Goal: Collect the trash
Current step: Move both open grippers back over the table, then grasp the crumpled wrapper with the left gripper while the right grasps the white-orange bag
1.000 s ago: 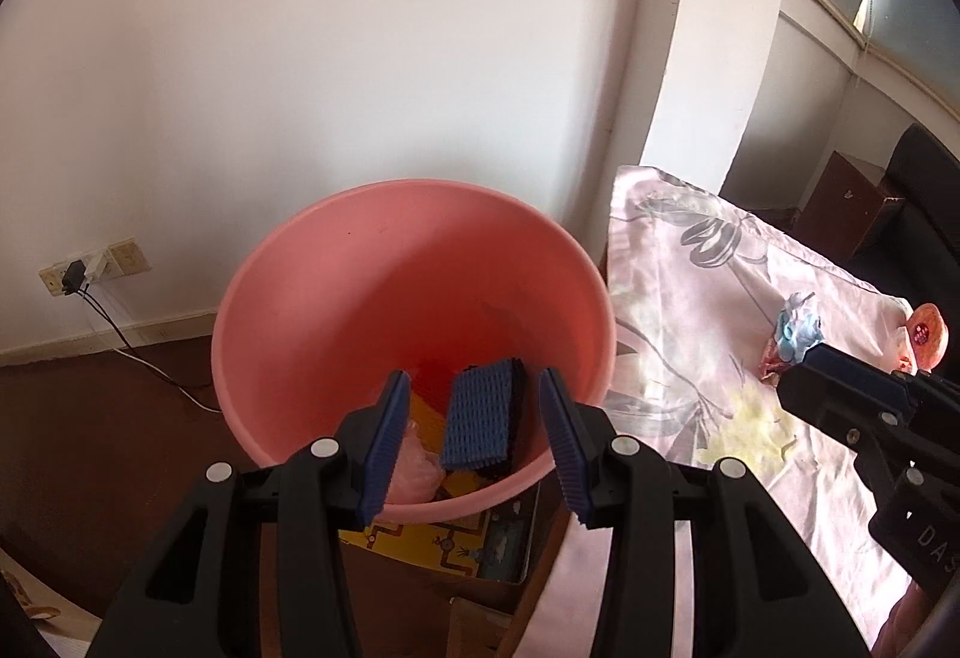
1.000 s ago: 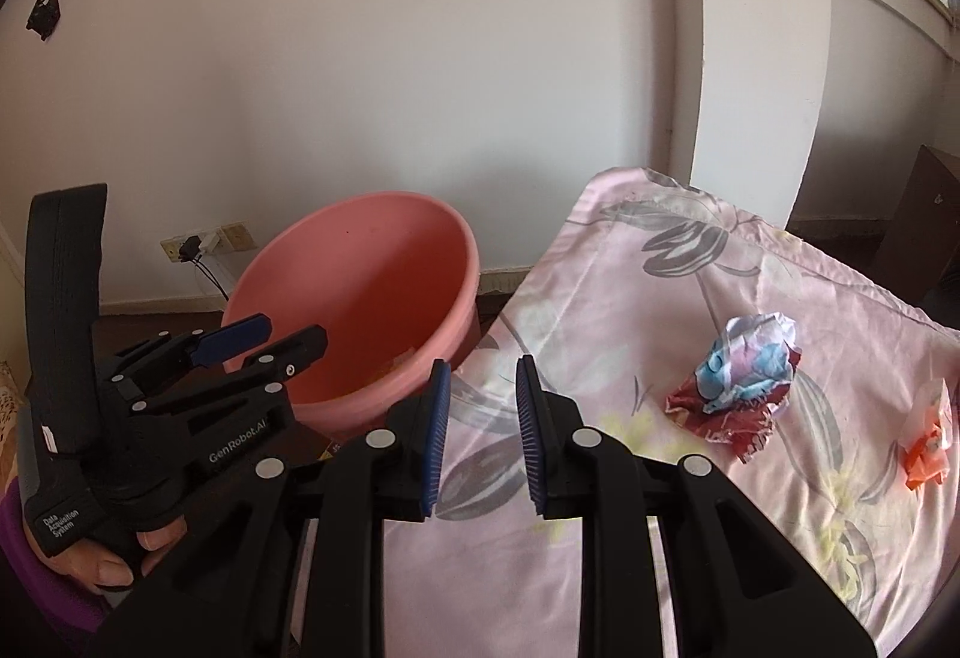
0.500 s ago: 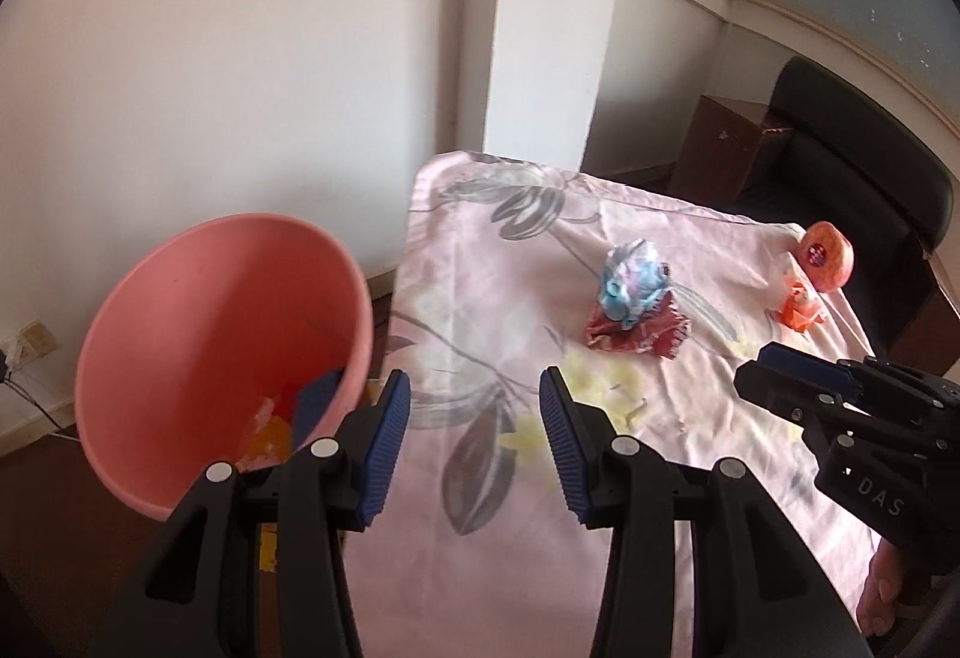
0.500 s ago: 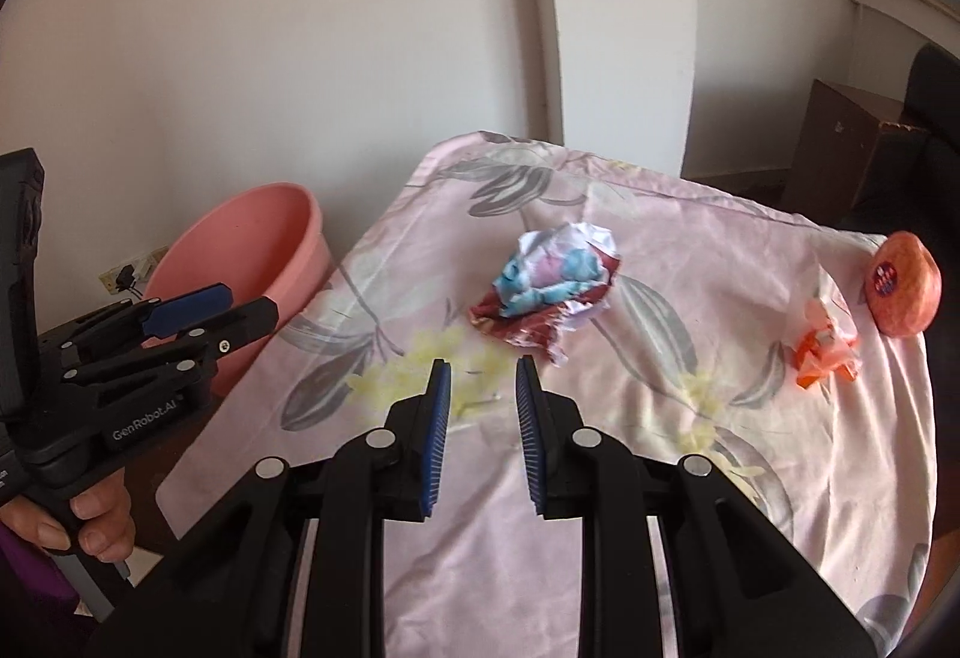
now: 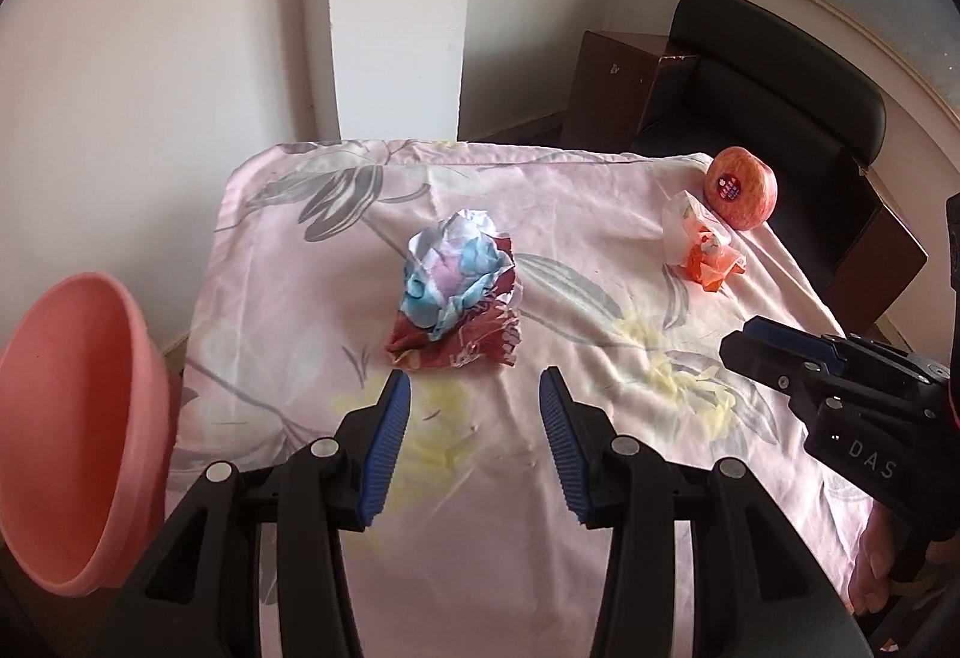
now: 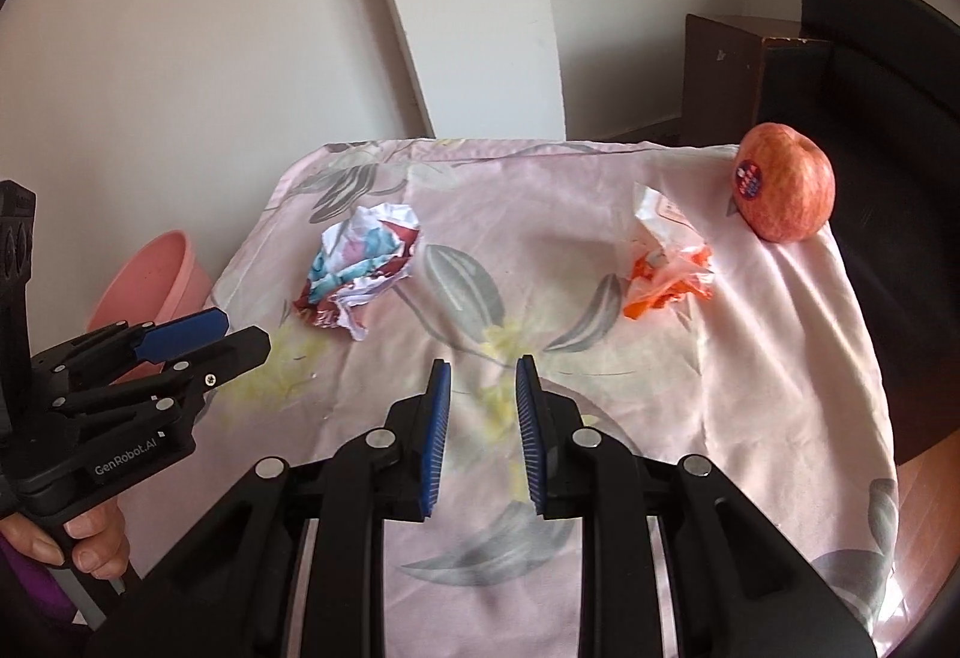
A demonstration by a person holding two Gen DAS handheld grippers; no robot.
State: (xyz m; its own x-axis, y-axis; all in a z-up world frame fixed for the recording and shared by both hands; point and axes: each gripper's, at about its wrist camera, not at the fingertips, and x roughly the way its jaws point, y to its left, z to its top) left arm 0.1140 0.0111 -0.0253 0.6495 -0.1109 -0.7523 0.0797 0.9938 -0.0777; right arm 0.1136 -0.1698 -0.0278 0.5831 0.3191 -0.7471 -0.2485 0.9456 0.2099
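Note:
A crumpled blue, white and red wrapper (image 5: 457,298) lies mid-table on the pink flowered cloth (image 5: 540,508); it also shows in the right wrist view (image 6: 360,268). A crumpled orange and white wrapper (image 5: 702,244) lies far right, also in the right wrist view (image 6: 666,262). The pink bucket (image 5: 72,436) stands left of the table, also in the right wrist view (image 6: 150,280). My left gripper (image 5: 475,394) is open and empty, just short of the blue wrapper. My right gripper (image 6: 483,376) is open and empty over the table's middle.
A red apple (image 6: 786,190) with a sticker sits at the table's far right corner, beside the orange wrapper. A black chair (image 5: 780,76) and a brown cabinet (image 5: 624,88) stand behind the table. A white wall and pillar are at the back.
Both grippers swung right from the bucket to over the table. The left gripper has come close to the blue wrapper. The bucket has slid to the left edge.

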